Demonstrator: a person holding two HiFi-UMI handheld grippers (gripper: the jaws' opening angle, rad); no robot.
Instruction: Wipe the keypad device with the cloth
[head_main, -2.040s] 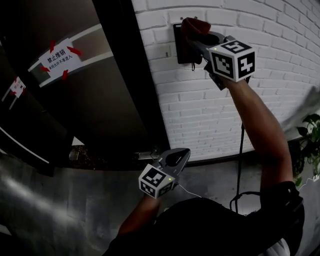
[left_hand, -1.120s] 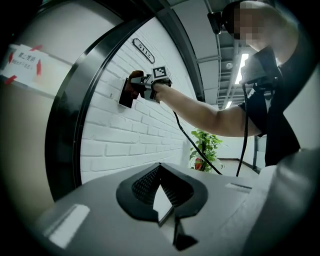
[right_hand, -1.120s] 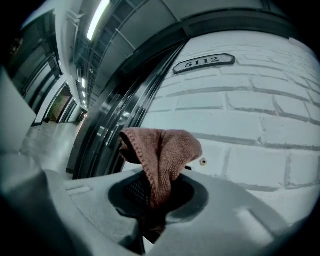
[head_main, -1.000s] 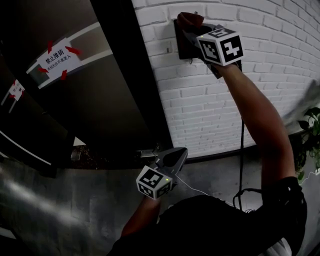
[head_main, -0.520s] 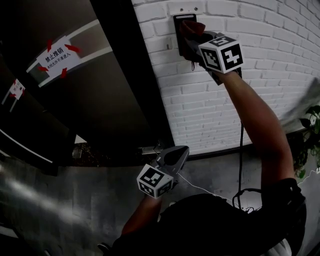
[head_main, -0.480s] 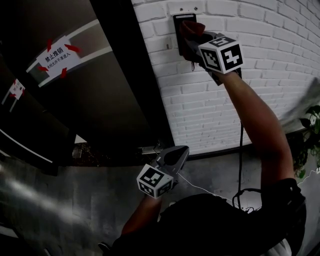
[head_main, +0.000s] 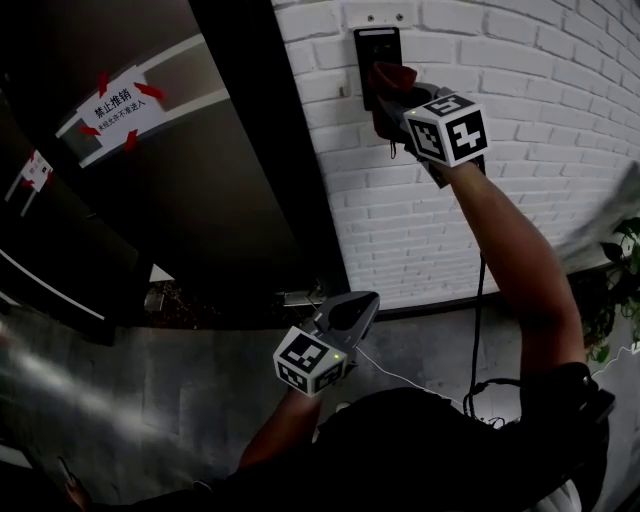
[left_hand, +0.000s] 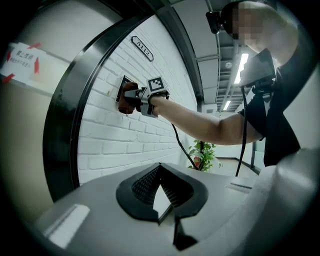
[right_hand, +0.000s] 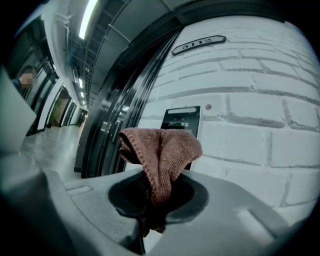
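My right gripper has fingers clamped on the brown cloth, which hides the bottom of the keypad device on the brick wall. My left gripper hangs low, fingers together, empty.

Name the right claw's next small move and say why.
Probably slide the right claw up along the wall, pressing the cloth over the upper face of the keypad device. The claw is shut on the cloth, which sits in front of the device's lower part, while the top of the panel shows bare above it, so that area likely needs a pass.
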